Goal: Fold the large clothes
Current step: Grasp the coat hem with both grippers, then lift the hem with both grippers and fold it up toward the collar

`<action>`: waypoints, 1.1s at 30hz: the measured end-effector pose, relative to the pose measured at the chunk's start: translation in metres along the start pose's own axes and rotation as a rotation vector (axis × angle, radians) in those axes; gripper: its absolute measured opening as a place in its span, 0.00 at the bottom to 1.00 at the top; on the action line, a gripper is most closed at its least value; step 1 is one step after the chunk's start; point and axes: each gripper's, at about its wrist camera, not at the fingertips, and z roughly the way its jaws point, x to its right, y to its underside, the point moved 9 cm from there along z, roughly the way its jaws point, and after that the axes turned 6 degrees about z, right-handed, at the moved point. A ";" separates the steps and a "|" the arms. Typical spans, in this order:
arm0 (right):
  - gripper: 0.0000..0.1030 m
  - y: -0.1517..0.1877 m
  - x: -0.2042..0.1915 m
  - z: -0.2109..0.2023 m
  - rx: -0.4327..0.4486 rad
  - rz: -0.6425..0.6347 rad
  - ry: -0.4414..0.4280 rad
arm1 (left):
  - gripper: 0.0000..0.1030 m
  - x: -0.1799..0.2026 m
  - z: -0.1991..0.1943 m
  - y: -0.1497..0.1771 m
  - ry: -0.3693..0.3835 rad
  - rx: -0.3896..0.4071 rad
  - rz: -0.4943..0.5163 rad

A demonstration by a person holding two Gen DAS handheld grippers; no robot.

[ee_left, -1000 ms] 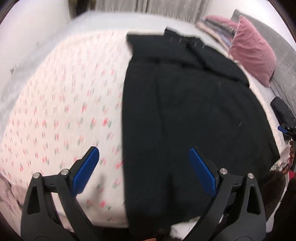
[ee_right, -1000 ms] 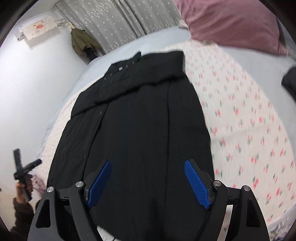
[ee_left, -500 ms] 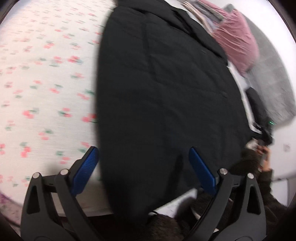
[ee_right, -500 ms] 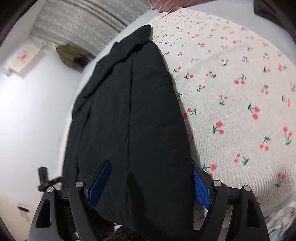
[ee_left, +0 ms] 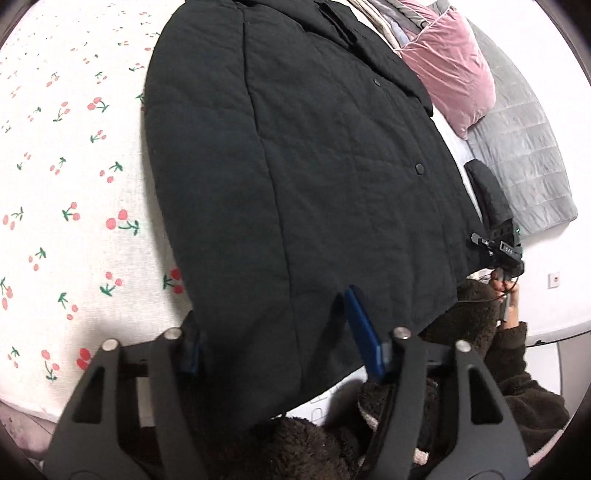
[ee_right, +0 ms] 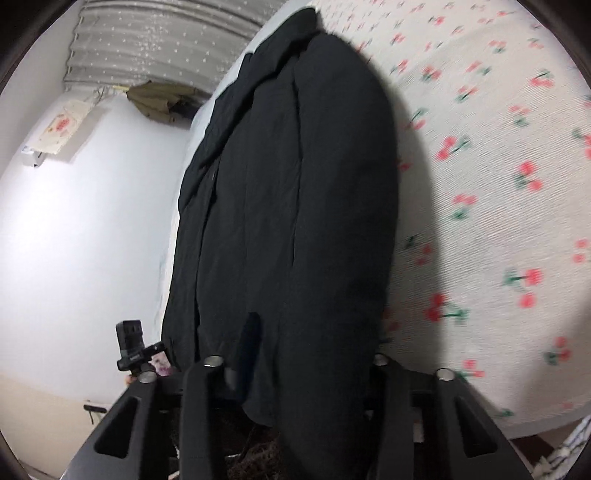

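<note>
The black coat point(ee_left: 303, 166) runs lengthwise away from both claws across the bed point(ee_left: 74, 184), left claw point(ee_left: 273, 339) and right claw point(ee_right: 306, 354) each straddling, seemingly pinching, its near hem.

A bedroom in a home, plainly: there's a bed point(ee_left: 74, 184) under a white cherry-print sheet point(ee_right: 498, 184), a pink velvet pillow point(ee_left: 450, 66) up at the head beside a grey quilted blanket point(ee_left: 524, 147), and folded bedding point(ee_left: 384, 22) stacked behind it. Over on the right-wrist view, dotted grey curtains point(ee_right: 155, 37) hang at the far end, an olive jacket point(ee_right: 159, 99) hangs just beneath them, and a covered unit point(ee_right: 59, 133) sits high on the white wall point(ee_right: 74, 240).
</note>
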 end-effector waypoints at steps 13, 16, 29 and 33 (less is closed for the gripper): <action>0.13 -0.022 -0.112 -0.038 0.199 -0.182 -0.222 | 0.13 0.040 -0.075 -0.031 0.066 0.263 -0.054; 0.13 -0.026 -0.144 -0.058 0.266 -0.230 -0.290 | 0.13 0.057 -0.105 -0.037 0.078 0.355 -0.024; 0.12 0.009 -0.208 -0.159 0.433 -0.318 -0.483 | 0.12 0.127 -0.248 -0.005 0.225 0.621 0.111; 0.12 0.015 -0.212 -0.191 0.487 -0.298 -0.500 | 0.12 0.134 -0.276 0.004 0.250 0.683 0.129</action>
